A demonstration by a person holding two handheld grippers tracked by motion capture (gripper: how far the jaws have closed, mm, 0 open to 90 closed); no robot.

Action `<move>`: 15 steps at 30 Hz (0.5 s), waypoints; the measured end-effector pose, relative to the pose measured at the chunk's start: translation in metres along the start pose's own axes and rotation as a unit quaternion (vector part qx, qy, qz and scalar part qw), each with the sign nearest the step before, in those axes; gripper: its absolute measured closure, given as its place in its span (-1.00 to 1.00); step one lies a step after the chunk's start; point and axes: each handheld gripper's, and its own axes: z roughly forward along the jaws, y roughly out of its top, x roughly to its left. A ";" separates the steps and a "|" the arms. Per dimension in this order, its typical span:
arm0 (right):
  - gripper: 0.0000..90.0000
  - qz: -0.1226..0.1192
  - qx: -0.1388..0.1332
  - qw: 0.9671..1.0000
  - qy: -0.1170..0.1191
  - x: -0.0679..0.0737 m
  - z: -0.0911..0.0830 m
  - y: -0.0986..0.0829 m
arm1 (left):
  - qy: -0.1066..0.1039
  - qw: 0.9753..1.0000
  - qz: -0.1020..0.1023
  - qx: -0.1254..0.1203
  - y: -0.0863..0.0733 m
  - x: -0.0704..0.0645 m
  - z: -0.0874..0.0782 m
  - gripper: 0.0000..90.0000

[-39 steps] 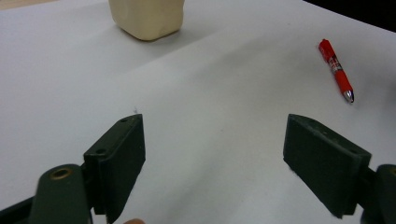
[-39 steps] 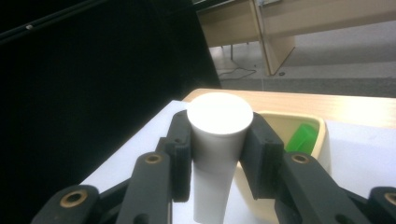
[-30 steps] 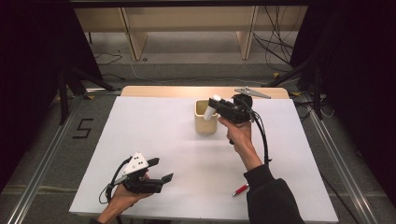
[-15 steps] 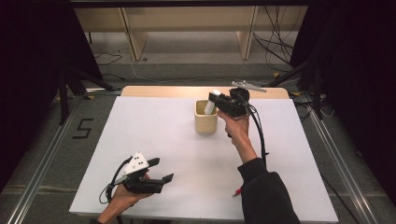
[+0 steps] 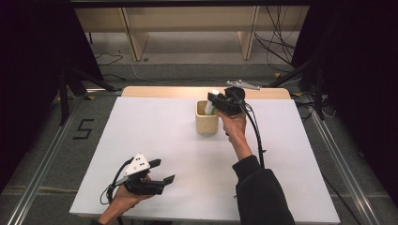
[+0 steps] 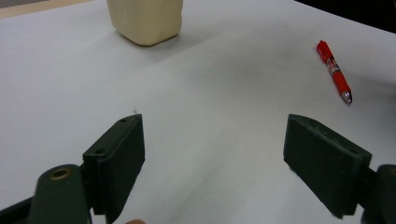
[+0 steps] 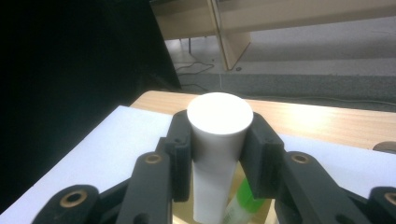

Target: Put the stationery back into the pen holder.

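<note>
A beige cup [image 5: 207,124] stands on the white tabletop [image 5: 155,131] toward the back middle. My right gripper [image 5: 213,102] hovers just above its mouth, shut on a white cylinder [image 7: 219,114] that points down into the cup. In the right gripper view the jaws press on both sides of the cylinder, and a green-and-white item [image 7: 243,200] stands in the cup beneath. My left gripper [image 5: 162,171] rests low near the front left, open with nothing between its jaws [image 6: 219,163]. The cup's base [image 6: 145,21] shows far ahead of it.
A red pen [image 6: 335,71] lies on the tabletop to the right of the left gripper's line of sight. A wooden strip [image 5: 164,91] runs along the table's back edge. Dark curtains flank both sides, and cables lie on the floor behind.
My right gripper has shifted slightly back and left over the cup, turning the white cylinder more upright and down toward it. The left gripper has not moved.
</note>
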 end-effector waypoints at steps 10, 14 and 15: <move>0.49 -0.005 0.011 1.000 -0.014 -0.003 0.008 -0.004 | -0.001 1.000 0.001 -0.001 0.000 0.000 0.000 -0.55; 0.49 -0.004 0.013 1.000 -0.015 -0.003 0.011 -0.005 | -0.002 1.000 0.001 0.001 0.000 0.000 0.000 -0.55; 0.49 -0.004 0.015 1.000 -0.015 -0.003 0.011 -0.005 | -0.002 1.000 0.001 0.001 0.000 0.000 0.001 -0.55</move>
